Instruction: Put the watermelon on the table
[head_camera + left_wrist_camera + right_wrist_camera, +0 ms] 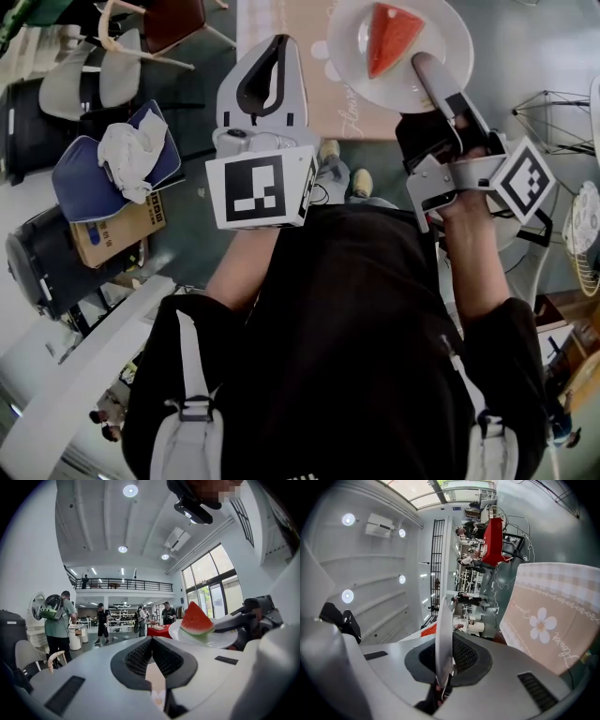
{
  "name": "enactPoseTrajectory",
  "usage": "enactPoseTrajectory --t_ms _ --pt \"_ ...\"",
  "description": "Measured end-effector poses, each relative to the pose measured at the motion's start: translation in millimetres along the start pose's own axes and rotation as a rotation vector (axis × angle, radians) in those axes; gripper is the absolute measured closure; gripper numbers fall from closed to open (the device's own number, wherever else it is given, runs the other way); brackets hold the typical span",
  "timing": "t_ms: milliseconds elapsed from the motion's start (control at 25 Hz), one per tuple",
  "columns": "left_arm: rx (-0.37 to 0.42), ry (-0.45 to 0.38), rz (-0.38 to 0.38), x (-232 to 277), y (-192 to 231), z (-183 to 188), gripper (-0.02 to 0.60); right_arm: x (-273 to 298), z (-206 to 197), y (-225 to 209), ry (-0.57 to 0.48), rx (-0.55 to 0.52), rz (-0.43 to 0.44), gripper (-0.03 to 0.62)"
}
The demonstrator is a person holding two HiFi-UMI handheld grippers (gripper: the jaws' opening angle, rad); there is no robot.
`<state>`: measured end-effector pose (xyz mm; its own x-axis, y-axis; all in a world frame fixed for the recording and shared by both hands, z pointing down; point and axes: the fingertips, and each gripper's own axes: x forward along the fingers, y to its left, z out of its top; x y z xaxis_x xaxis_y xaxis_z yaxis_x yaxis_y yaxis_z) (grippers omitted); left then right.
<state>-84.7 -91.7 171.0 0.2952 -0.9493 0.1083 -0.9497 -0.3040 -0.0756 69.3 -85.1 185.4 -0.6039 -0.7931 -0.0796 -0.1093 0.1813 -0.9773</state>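
A red wedge of watermelon (389,37) lies on a white plate (352,42). My right gripper (424,66) is shut on the plate's near rim and holds it level over the edge of a table with a tan flowered cloth (281,33). In the right gripper view the plate (443,606) runs edge-on between the pads of my right gripper (446,637), and the cloth (548,620) lies to its right. My left gripper (279,45) hovers beside the plate, tips together and empty. The left gripper view shows the left gripper (151,641), the watermelon (197,619) and the plate (213,640) to the right.
Chairs (112,66) stand at the upper left of the head view. Below them are a blue seat with a white cloth (112,164), a cardboard box (117,230) and a black bin (37,262). A wire frame (558,122) is at the right. People (58,620) stand in the hall.
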Motion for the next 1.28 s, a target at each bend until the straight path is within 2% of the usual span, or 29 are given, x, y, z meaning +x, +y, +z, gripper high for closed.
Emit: enactPoseTrajectory --t_ms 560,680,1280 --pt "-0.034 -0.001 -0.045 56 49 -7 0.572 65 11 -10 -0.031 -0.021 -0.038 0.576" --pt "-0.065 -0.014 -0.055 66 55 -4 0.572 75 13 -11 -0.041 -0.022 -0.045 0.576" --pt "-0.071 -0.024 -0.111 83 55 -16 0.572 79 17 -20 -0.092 -0.037 -0.049 0.576"
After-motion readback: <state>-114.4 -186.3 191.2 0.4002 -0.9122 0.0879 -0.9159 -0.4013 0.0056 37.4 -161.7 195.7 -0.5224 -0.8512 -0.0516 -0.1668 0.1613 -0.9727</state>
